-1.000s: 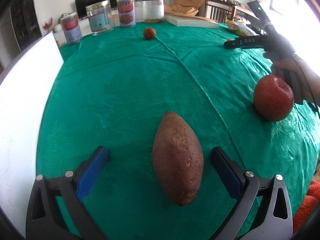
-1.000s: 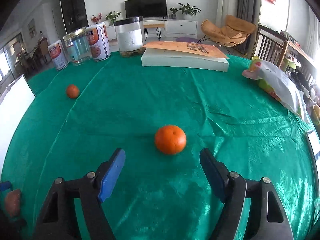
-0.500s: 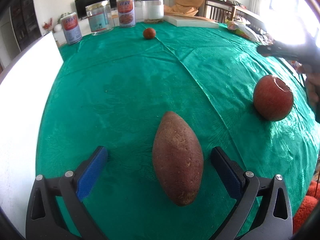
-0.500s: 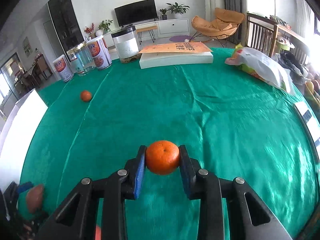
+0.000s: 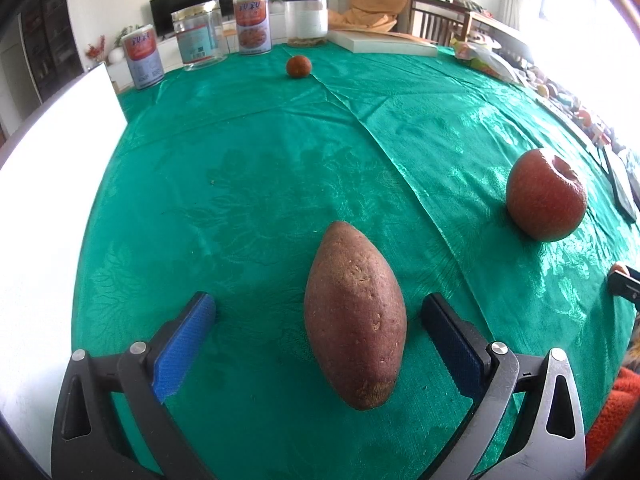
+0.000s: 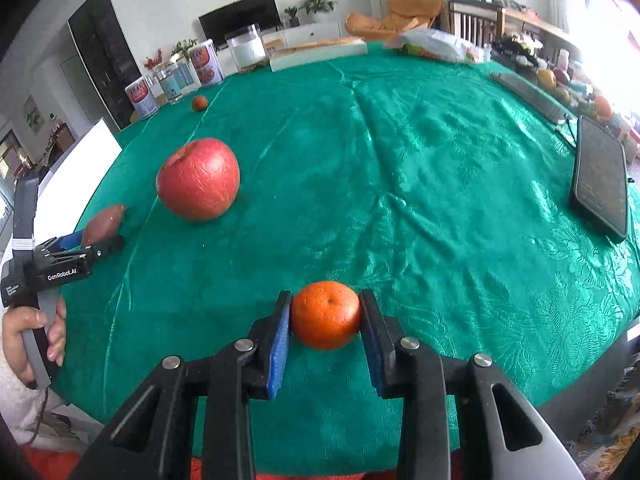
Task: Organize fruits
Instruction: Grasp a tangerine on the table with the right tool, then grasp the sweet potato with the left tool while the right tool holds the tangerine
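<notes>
From the left wrist we see our left gripper (image 5: 318, 312) standing wide open, its blue pads on either side of a sweet potato (image 5: 355, 314) that lies on the green tablecloth (image 5: 248, 168) between them, untouched by either pad. To the right and farther off sits a red apple (image 5: 546, 195). At the far side a small orange (image 5: 298, 66) rests just in front of a row of tins and jars (image 5: 200, 38). A white board (image 5: 48, 208) runs along the left edge.

From the right wrist we see our right gripper (image 6: 325, 316) clamped on another orange (image 6: 326, 314), both pads pressed against its sides, above the cloth near the table's front edge. The apple (image 6: 198, 179) lies off to the left, the sweet potato (image 6: 103, 225) beyond it between the left gripper's (image 6: 90, 242) spread fingers, with a hand (image 6: 34, 334) on that tool's handle. A dark phone (image 6: 600, 182) lies at the right.
</notes>
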Available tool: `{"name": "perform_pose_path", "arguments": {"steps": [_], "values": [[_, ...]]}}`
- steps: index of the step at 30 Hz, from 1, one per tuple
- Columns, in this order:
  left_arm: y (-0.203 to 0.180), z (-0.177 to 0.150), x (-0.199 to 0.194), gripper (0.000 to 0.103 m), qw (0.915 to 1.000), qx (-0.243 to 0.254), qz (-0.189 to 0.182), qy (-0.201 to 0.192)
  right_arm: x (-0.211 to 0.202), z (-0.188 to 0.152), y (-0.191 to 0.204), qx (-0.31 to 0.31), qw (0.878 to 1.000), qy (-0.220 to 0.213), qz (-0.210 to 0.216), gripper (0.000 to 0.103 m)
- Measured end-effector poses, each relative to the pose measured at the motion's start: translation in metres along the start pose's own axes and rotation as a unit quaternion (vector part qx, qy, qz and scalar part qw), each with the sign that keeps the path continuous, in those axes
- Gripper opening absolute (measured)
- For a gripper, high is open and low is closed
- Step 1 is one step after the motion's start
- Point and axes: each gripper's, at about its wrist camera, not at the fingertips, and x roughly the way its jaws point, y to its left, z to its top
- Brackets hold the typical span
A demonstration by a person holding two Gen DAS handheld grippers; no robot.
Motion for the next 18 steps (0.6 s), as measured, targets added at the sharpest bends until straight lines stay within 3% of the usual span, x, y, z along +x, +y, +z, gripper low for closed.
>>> {"name": "perform_pose_path", "arguments": {"steps": [2, 9, 18], "values": [[0.0, 0.0, 0.0, 0.103, 1.0, 0.0, 0.0, 0.0, 0.0, -0.003, 0.001, 0.005, 1.0, -0.008, -0.004, 0.036], [0.0, 0.0, 0.0, 0.103, 1.0, 0.0, 0.0, 0.0, 0.005, -0.005, 0.018, -0.018, 1.0, -0.016, -0.02, 0.058], [0.0, 0.0, 0.0, 0.103, 1.0, 0.0, 0.0, 0.0, 0.006, -0.003, 0.02, -0.024, 0.999, -0.015, -0.026, 0.06]]}}
